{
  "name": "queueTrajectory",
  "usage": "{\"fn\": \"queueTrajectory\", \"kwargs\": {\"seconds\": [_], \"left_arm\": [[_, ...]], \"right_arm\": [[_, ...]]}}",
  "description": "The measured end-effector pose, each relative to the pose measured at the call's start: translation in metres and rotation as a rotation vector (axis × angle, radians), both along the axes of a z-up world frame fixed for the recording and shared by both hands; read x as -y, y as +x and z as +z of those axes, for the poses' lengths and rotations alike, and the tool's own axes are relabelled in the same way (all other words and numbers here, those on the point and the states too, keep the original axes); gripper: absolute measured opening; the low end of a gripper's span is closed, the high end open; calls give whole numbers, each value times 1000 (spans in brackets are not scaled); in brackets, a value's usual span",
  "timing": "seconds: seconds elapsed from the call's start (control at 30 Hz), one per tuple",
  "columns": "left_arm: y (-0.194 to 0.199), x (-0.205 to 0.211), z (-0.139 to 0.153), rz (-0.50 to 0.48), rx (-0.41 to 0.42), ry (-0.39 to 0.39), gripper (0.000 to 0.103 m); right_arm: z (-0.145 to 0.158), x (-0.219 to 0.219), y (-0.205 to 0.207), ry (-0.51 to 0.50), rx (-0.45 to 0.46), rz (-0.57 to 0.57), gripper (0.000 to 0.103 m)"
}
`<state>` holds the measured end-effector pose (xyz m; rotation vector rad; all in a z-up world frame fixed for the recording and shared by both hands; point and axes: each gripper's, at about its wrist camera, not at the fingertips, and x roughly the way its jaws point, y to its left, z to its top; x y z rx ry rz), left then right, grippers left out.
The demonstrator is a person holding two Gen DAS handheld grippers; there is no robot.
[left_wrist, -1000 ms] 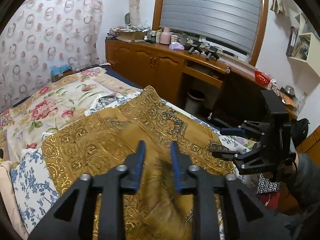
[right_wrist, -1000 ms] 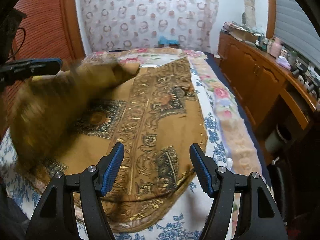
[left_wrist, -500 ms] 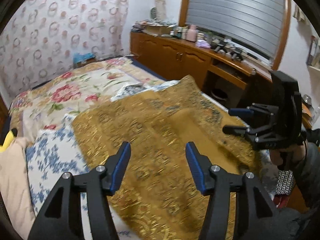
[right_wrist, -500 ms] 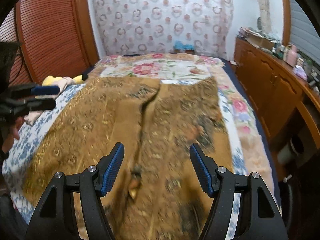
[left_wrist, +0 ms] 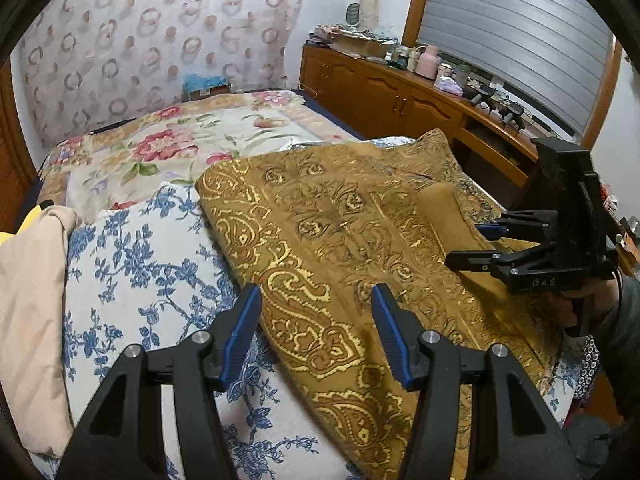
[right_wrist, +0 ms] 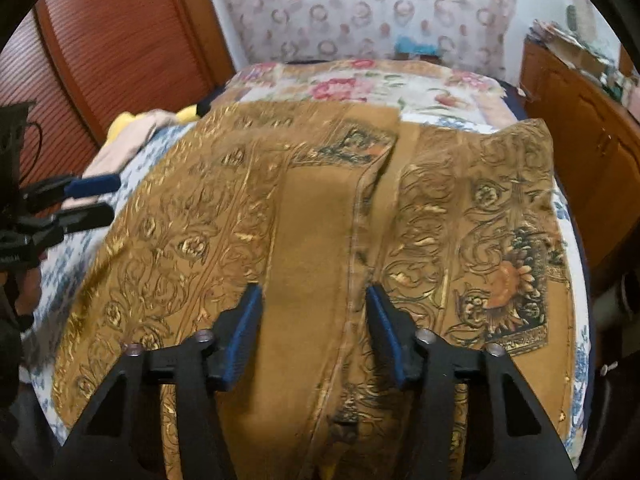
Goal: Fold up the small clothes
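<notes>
A golden-brown patterned garment (left_wrist: 340, 232) lies spread on the bed, its left part folded over toward the middle; in the right wrist view (right_wrist: 320, 240) a plain brown strip and a seam run down its centre. My left gripper (left_wrist: 316, 332) is open and empty above the garment's left edge. My right gripper (right_wrist: 314, 332) is open and empty over the centre strip. It also shows at the right of the left wrist view (left_wrist: 480, 244). The left gripper shows at the left of the right wrist view (right_wrist: 92, 200).
The bed has a blue floral sheet (left_wrist: 140, 272) and a pink floral blanket (left_wrist: 180, 148) further back. A beige cloth (left_wrist: 28, 300) lies at the left. A wooden cabinet (left_wrist: 392, 96) with clutter runs along the right; red slatted doors (right_wrist: 100, 52) stand left.
The left gripper, shut on the garment a second ago, has opened and let it go. The garment's left part now lies folded over. Both grippers have shifted over the cloth.
</notes>
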<state>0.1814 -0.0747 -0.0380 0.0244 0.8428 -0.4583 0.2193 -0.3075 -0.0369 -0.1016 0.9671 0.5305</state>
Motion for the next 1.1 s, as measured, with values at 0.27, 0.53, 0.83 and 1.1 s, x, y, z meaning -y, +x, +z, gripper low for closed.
{"fn": "queueTrajectory", "kwargs": {"seconds": [0.27, 0.53, 0.83, 1.1], "left_arm": [[4, -1, -5, 9, -12, -9, 56], [1, 4, 2, -8, 2, -17, 56], [2, 14, 0, -30, -4, -16, 56], [3, 15, -3, -17, -4, 1, 56]], "right_arm": [[18, -3, -11, 59, 73, 56, 4], [77, 30, -21, 87, 226, -21, 3], [60, 92, -21, 2, 123, -156, 6], [60, 104, -21, 11, 146, -186, 54]]}}
